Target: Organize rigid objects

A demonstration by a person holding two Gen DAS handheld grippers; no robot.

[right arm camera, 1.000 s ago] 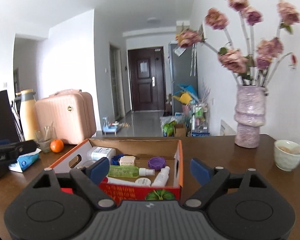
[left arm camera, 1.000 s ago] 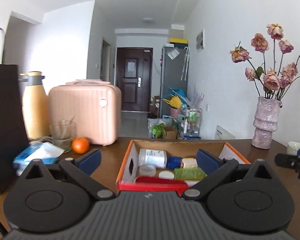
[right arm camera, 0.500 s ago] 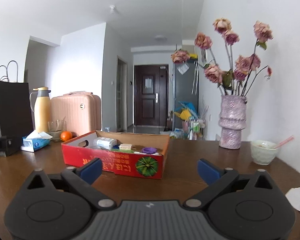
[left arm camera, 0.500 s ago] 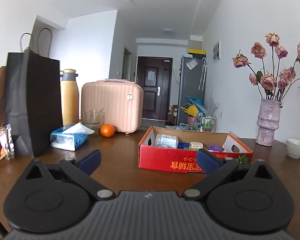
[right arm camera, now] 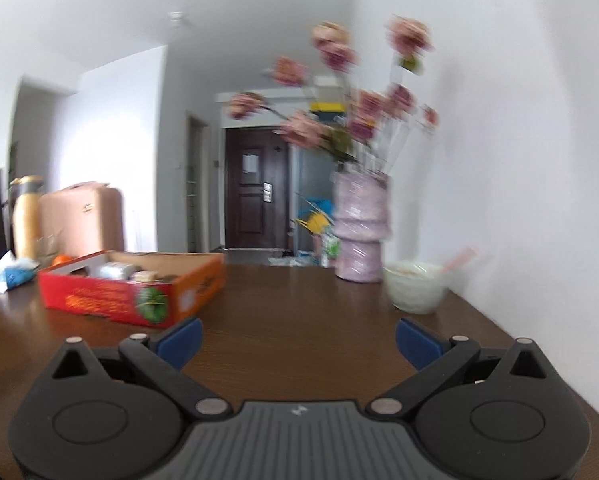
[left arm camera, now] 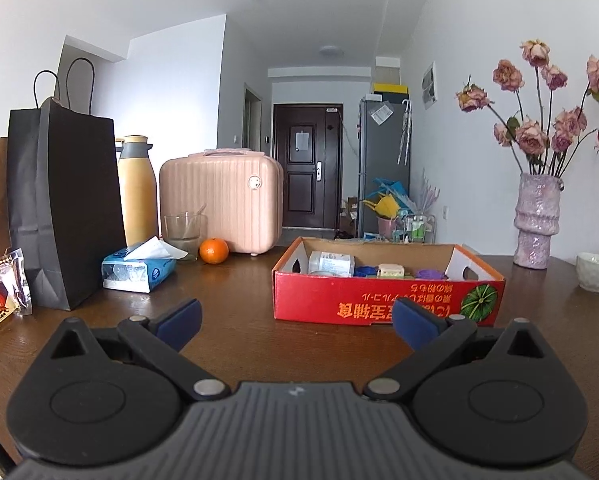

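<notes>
Nearest the left wrist camera, the left gripper [left arm camera: 295, 318] is hovering low over the brown desk [left arm camera: 235, 344], its blue fingers [left arm camera: 179, 318] standing wide apart with only bare wood between them; just beyond, slightly to the right, the red cardboard box [left arm camera: 387, 304] is sitting flat on the desk, carrying a white jar [left arm camera: 331, 262], a blue cap, a small cream block and a purple lid inside; further left a blue tissue pack [left arm camera: 137, 270] is lying beside a tall black paper bag [left arm camera: 65, 208]; behind those an orange [left arm camera: 214, 251], a drinking glass [left arm camera: 184, 230], a yellow flask [left arm camera: 136, 188] and a pink ribbed case [left arm camera: 221, 204] are lining up along the far edge; off to the right a pale bowl [left arm camera: 594, 272] is resting near a lilac vase [left arm camera: 537, 220] of dried roses.

Over on the right wrist view, blurred as it is, the right gripper [right arm camera: 297, 340] is likewise holding nothing, its fingers [right arm camera: 181, 338] having just been spreading to full stretch with empty desk between them; the box [right arm camera: 131, 292] is lying ahead to the left, the bowl [right arm camera: 415, 286] ahead to the right, the vase [right arm camera: 359, 228] behind it against the wall.
</notes>
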